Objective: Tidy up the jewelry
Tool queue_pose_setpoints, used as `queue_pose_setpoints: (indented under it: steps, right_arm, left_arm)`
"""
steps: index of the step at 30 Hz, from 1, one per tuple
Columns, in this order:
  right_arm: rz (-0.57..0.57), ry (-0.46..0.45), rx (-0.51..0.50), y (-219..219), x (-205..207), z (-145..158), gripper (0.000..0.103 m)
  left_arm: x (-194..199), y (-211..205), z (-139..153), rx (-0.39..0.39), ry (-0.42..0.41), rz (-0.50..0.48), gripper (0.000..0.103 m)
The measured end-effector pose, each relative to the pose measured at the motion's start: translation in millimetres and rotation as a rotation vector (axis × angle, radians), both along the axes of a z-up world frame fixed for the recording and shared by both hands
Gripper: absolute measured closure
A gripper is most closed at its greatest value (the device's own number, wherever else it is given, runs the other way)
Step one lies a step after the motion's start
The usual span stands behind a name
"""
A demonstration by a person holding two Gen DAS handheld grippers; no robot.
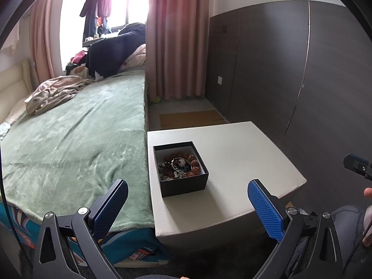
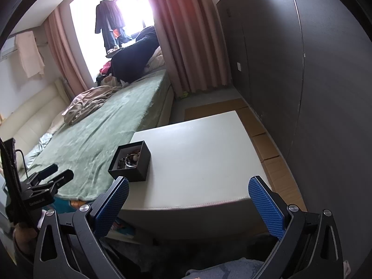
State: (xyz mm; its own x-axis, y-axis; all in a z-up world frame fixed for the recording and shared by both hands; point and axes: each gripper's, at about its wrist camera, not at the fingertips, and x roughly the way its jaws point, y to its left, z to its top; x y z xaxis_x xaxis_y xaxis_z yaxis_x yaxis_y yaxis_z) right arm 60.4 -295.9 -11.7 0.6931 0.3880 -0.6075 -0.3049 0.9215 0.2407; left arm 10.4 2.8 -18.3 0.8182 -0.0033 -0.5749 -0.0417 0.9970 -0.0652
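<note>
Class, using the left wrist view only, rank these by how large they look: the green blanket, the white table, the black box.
1. green blanket
2. white table, though it sits nearer the camera, so true size against the blanket is unsure
3. black box, clearly smallest

We're in a home bedroom: bed (image 1: 76,125) left of our gripper, curtains (image 1: 176,37) and wardrobe (image 1: 279,65) ahead.
</note>
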Motion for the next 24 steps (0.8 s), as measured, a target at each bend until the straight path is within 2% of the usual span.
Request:
queue_pose_setpoints:
  steps: [24]
  right_arm:
    - [-0.003, -0.002, -0.015, 2.4, -1.2, -1.4, 0.0]
  left_arm:
    - [0.9, -2.6, 0.8, 0.018, -0.003, 0.007, 0.0]
